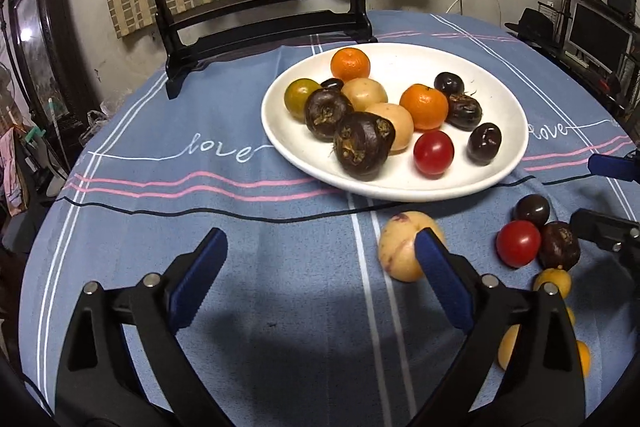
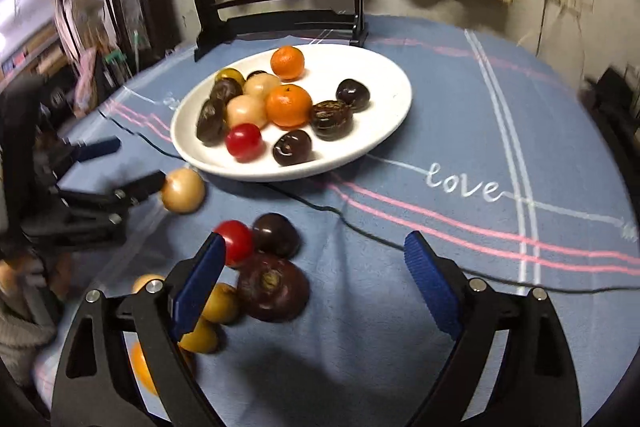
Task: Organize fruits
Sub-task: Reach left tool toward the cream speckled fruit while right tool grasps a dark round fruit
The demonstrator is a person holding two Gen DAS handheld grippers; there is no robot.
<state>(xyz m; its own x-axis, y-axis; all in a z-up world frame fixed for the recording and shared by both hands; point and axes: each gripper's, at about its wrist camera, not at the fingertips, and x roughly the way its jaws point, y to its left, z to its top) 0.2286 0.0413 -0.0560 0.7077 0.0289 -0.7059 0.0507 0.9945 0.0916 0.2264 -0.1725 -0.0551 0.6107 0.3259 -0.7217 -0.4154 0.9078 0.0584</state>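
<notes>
A white plate [image 1: 400, 61] [image 2: 380, 79] holds oranges, red and dark tomatoes, pale round fruits and dark water chestnuts. Loose on the blue cloth lie a pale yellow fruit [image 1: 394, 251] [image 2: 184, 191], a red tomato [image 1: 518, 243] [image 2: 238, 239], a dark tomato [image 1: 532, 210] [image 2: 278, 235], a water chestnut [image 1: 560, 245] [image 2: 274, 287] and small yellow fruits [image 1: 554, 281] [image 2: 222, 303]. My left gripper [image 1: 320, 247] [image 2: 134, 163] is open over bare cloth, its right finger beside the pale fruit. My right gripper [image 2: 316, 247] [image 1: 592, 191] is open above the loose pile, touching nothing.
A round goldfish screen on a black stand [image 1: 264, 23] [image 2: 280, 23] stands behind the plate. A thin black cable [image 1: 240, 217] [image 2: 360, 227] runs across the cloth in front of the plate. The round table drops off at left and right.
</notes>
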